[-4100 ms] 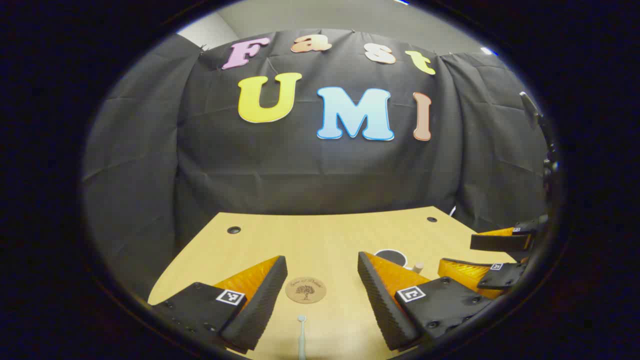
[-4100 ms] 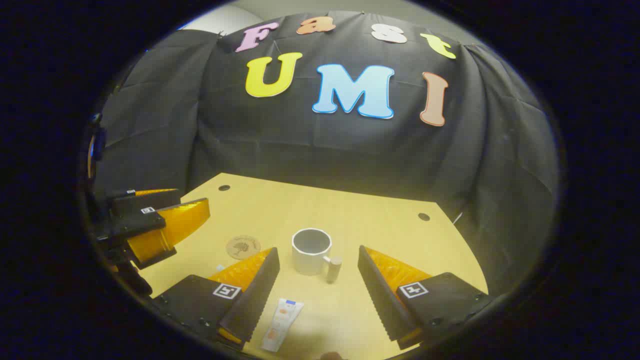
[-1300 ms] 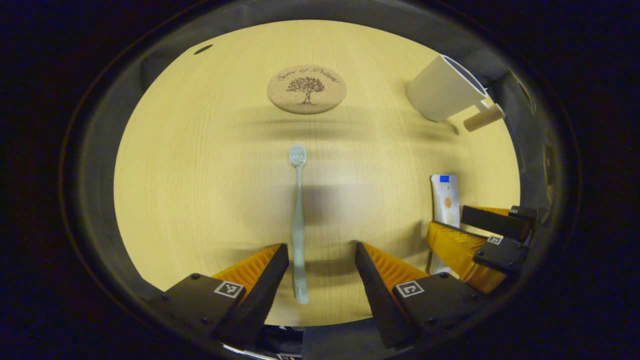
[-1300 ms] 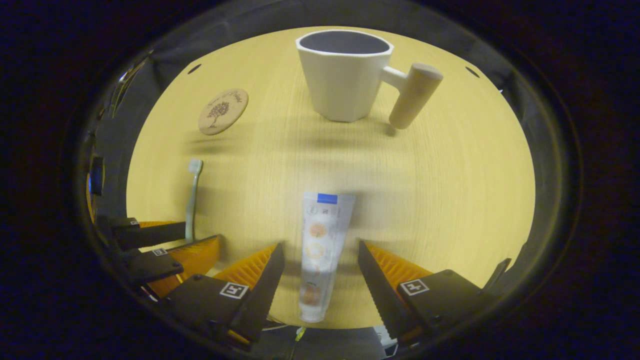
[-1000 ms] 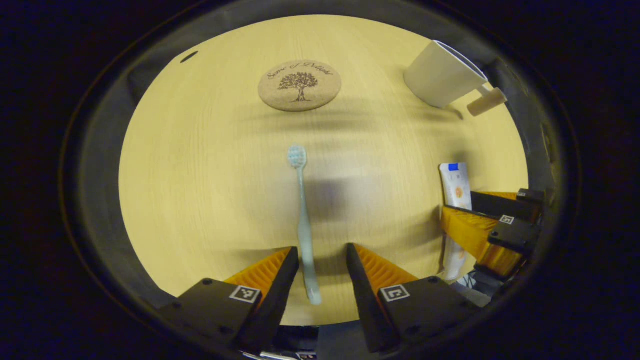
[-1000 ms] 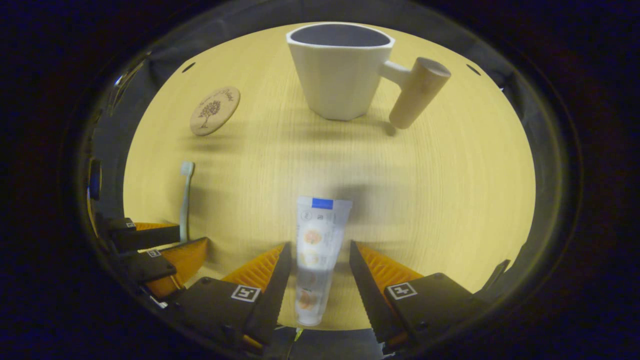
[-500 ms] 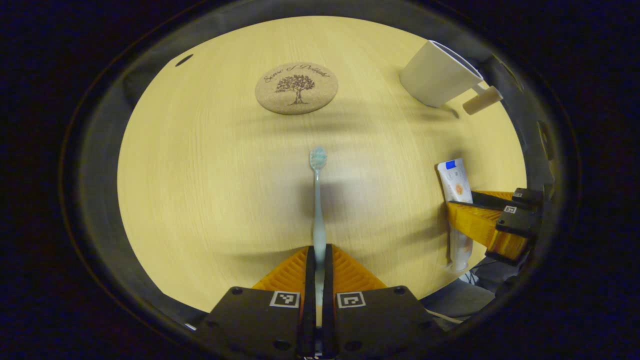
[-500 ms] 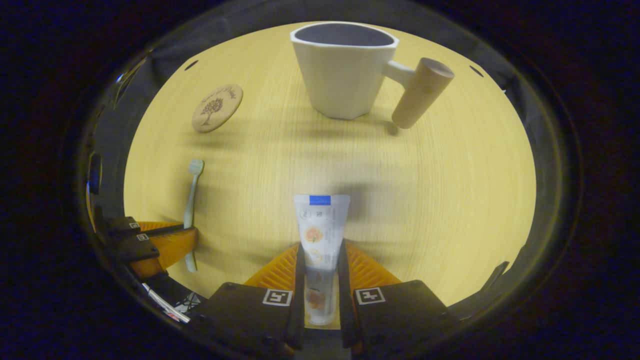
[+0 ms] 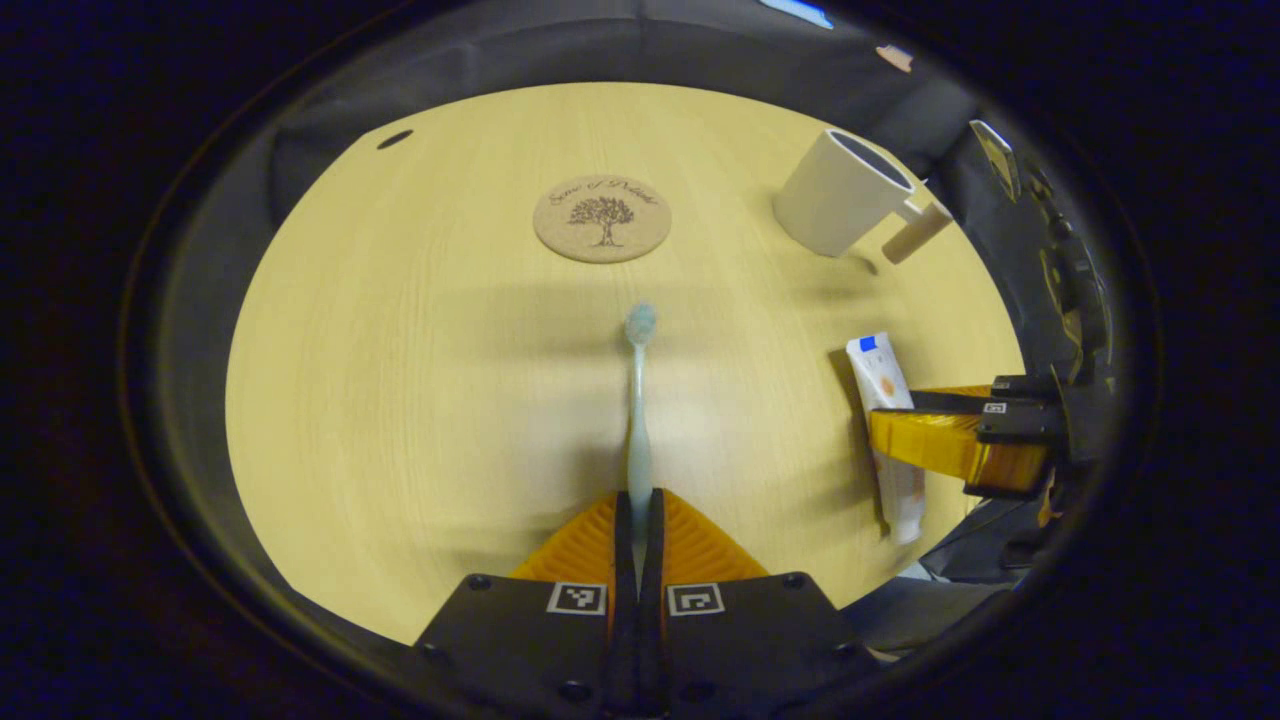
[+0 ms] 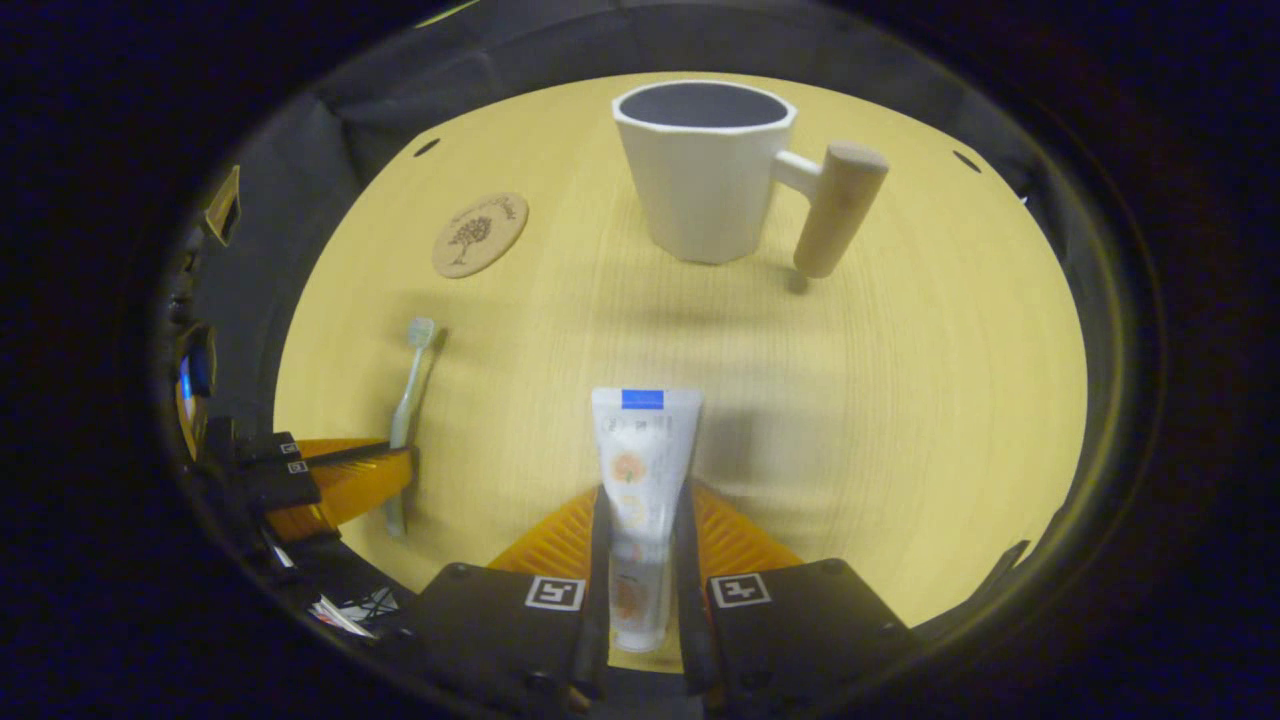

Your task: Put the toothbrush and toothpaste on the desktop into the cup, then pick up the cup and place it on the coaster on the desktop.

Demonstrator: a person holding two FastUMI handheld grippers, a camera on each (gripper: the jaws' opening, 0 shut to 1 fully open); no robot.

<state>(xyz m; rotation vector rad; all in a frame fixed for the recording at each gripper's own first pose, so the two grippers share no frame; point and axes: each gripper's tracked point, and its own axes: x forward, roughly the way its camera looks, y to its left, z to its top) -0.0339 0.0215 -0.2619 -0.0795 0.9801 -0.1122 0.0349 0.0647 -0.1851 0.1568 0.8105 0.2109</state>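
Left tongs (image 9: pixel 638 520) clamp the toothbrush (image 9: pixel 638 400), right tongs (image 10: pixel 640 540) clamp the toothpaste (image 10: pixel 640 460); next, carry both to the cup (image 10: pixel 705 170).

coaster (image 9: pixel 601 218): script line above tree emblem, unreadable | toothpaste (image 10: pixel 640 470): print too small

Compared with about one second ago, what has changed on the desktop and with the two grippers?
The left gripper closed its fingers on the toothbrush; the right gripper closed on the toothpaste. Both items now appear slightly raised off the desktop. The cup and coaster stayed in place, and the cup is still empty.
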